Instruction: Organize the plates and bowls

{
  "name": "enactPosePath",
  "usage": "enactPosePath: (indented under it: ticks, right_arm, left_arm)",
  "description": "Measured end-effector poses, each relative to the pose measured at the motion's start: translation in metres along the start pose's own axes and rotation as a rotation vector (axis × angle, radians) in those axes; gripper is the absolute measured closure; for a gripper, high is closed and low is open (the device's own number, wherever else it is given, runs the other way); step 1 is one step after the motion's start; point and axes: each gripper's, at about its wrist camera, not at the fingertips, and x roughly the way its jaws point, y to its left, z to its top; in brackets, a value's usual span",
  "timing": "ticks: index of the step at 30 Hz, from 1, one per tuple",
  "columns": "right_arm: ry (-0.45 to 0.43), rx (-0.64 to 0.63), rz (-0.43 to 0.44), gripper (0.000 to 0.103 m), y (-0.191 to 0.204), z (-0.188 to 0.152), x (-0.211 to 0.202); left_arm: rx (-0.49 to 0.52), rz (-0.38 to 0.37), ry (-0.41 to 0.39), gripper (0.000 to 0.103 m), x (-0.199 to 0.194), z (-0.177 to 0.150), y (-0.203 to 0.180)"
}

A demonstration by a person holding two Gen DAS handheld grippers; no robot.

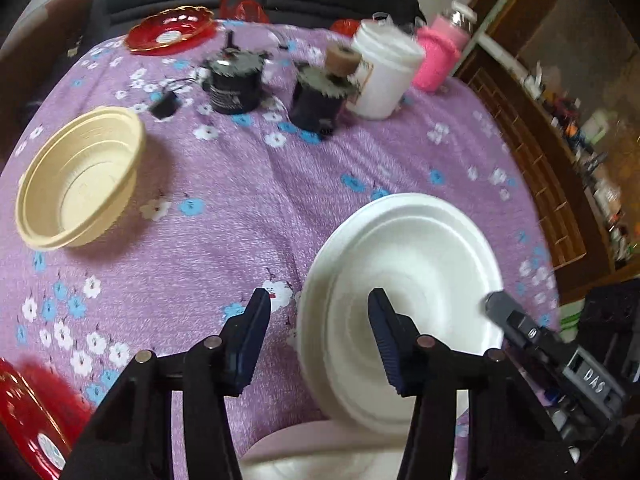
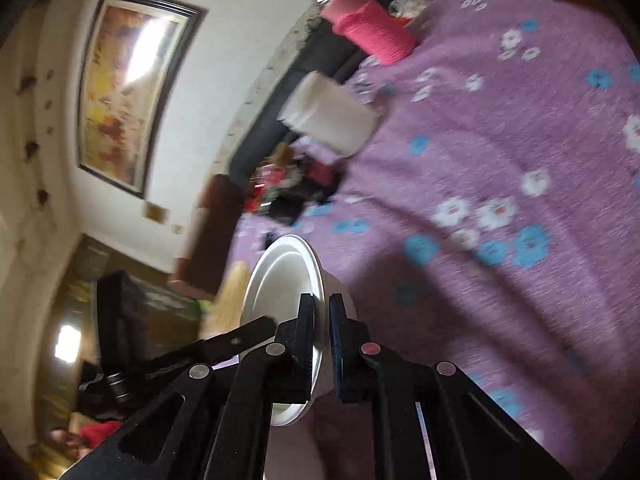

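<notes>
The right gripper (image 2: pixel 320 344) has its jaws closed on the rim of a white bowl (image 2: pixel 280 280), pinching the wall between the pads and holding the bowl tilted on edge above the purple flowered cloth (image 1: pixel 224 216) of the table. In the left wrist view the same white bowl (image 1: pixel 408 288) shows its underside, with the right gripper's tip touching its far rim. The left gripper (image 1: pixel 318 320) has its jaws apart, straddling the bowl's near rim; whether the pads press on it cannot be told, though the gap looks too wide for a firm pinch.

To do this step well, the right grip should stay firm and low on the rim, since a thin wall held on edge may flex or slip. The left jaws would best close squarely on the opposite rim before any weight shifts, and then the bowl can be carried level toward the cream bowl (image 1: pixel 80 188), well apart at the left, presumably for nesting.

Counted in view: two bowls, one white and one cream; two red glass plates, one at the far edge (image 1: pixel 170 32) and one at the near left corner (image 1: pixel 28 412). A second white dish may lie under the held bowl, but it is too cut off to tell.
</notes>
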Motion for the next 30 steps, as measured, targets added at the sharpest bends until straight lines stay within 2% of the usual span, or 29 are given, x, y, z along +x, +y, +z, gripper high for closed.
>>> enactPosePath:
  ticks: [4, 6, 9, 12, 17, 20, 26, 28, 30]
  right_arm:
    - [-0.021, -0.028, 0.052, 0.094, 0.02, -0.004, -0.007]
    - [-0.013, 0.027, 0.157, 0.095, 0.018, -0.004, -0.012]
    - [0.001, 0.076, 0.183, 0.095, 0.01, -0.003, -0.011]
    - [0.024, 0.16, 0.218, 0.095, -0.007, -0.003, -0.008]
    - [0.057, 0.338, 0.32, 0.095, -0.041, 0.0, -0.004]
    - [0.063, 0.419, 0.316, 0.095, -0.06, -0.001, 0.0]
    - [0.063, 0.436, 0.335, 0.095, -0.063, 0.001, 0.001]
    - [0.072, 0.444, 0.34, 0.095, -0.064, 0.0, 0.003]
    - [0.077, 0.455, 0.336, 0.095, -0.067, 0.0, 0.007]
  left_arm:
    - [-0.046, -0.024, -0.053, 0.053, -0.026, -0.004, 0.013]
    - [-0.058, -0.061, -0.067, 0.049, -0.038, -0.006, 0.019]
    - [-0.072, -0.093, -0.084, 0.048, -0.054, -0.011, 0.021]
    - [-0.086, -0.158, -0.103, 0.048, -0.066, -0.014, 0.024]
    - [-0.131, -0.176, -0.106, 0.046, -0.07, -0.014, 0.031]
    - [-0.161, -0.184, -0.092, 0.046, -0.062, -0.016, 0.036]
    - [-0.219, -0.242, -0.035, 0.046, -0.037, -0.021, 0.044]
    - [-0.235, -0.28, -0.03, 0.046, -0.033, -0.022, 0.044]
    - [-0.232, -0.273, -0.047, 0.046, -0.032, -0.022, 0.042]
